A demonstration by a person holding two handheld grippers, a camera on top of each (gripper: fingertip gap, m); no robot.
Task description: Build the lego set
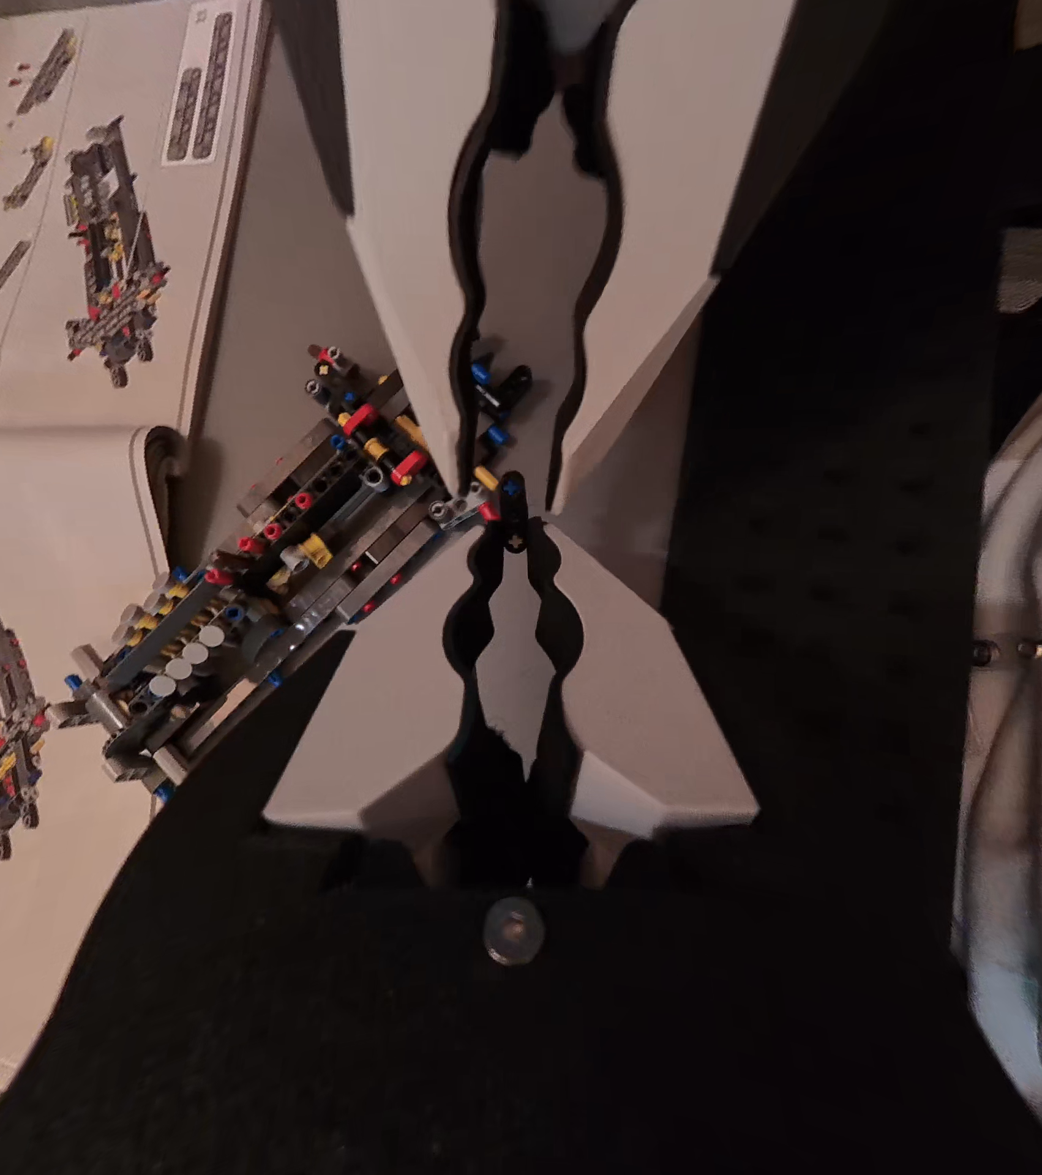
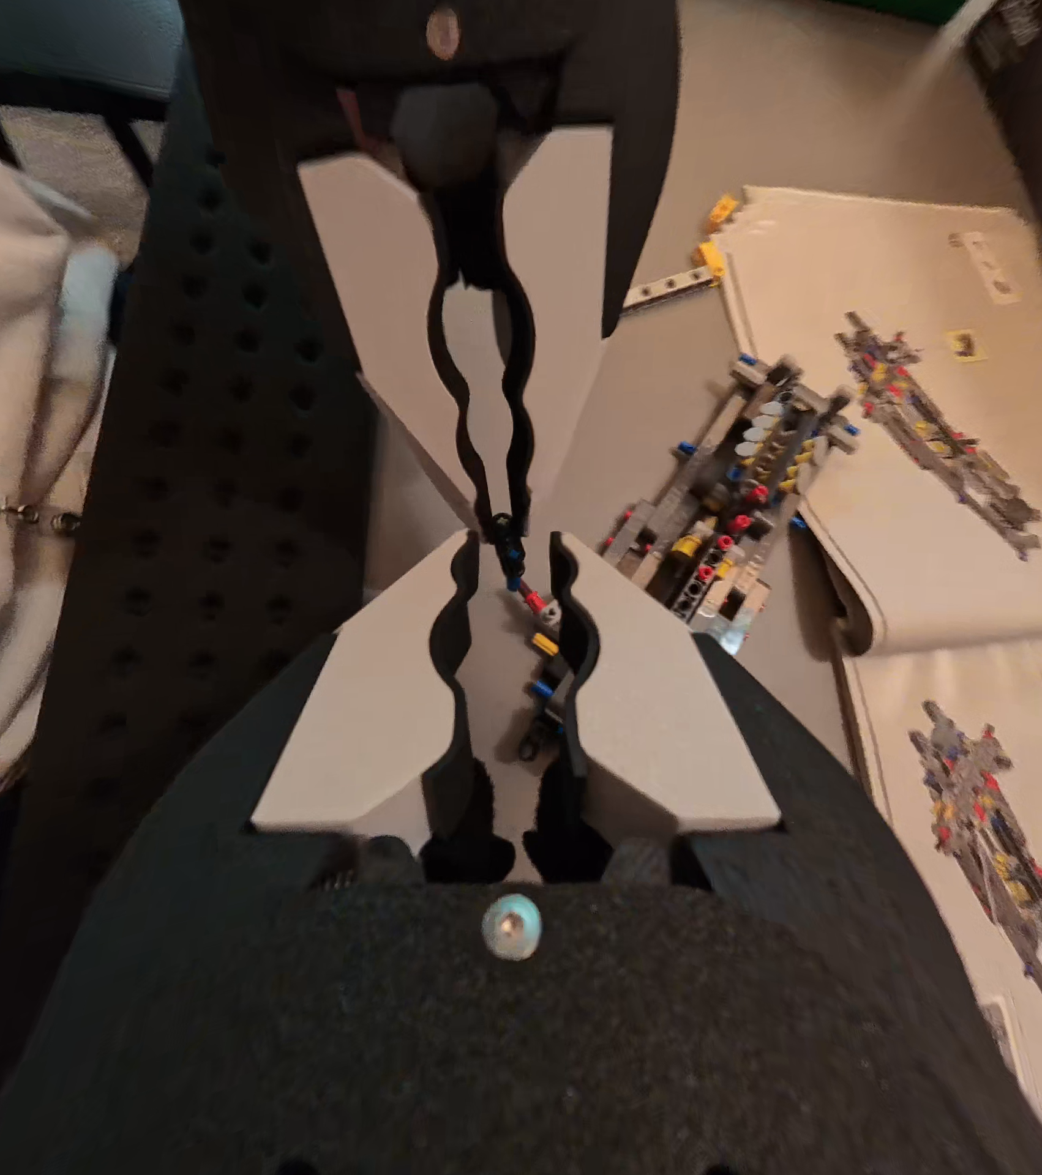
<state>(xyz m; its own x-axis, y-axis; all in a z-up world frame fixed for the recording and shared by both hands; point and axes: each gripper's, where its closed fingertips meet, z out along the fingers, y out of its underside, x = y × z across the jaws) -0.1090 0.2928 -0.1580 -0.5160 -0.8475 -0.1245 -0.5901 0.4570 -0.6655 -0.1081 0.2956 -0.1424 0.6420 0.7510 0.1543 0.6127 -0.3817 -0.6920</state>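
The left gripper (image 1: 513, 531) pinches one end of a small black beam (image 1: 513, 515) between its narrowed fingertips; the beam's held end is partly covered by the dark pads. Facing it tip to tip, the right gripper (image 2: 513, 540) stands with its fingers apart, a narrow gap between them, and a short sub-assembly (image 2: 541, 661) of black, blue, red and yellow pieces runs through that gap. Whether the right fingers actually press on it cannot be told, since the pads hide its sides and its near end is lost in shadow.

Just beyond the tips, the long grey lego chassis (image 1: 264, 572) lies on the pale table (image 1: 289, 254), its end under the right gripper's white finger and so cut off from sight. An open instruction booklet (image 1: 79, 210) lies beside it, its pages blurred and running out of frame. A few loose yellow and grey pieces (image 2: 706, 254) lie near the booklet's far corner, too soft to make out. A person's light sleeve (image 1: 1040, 699) shows at the edge
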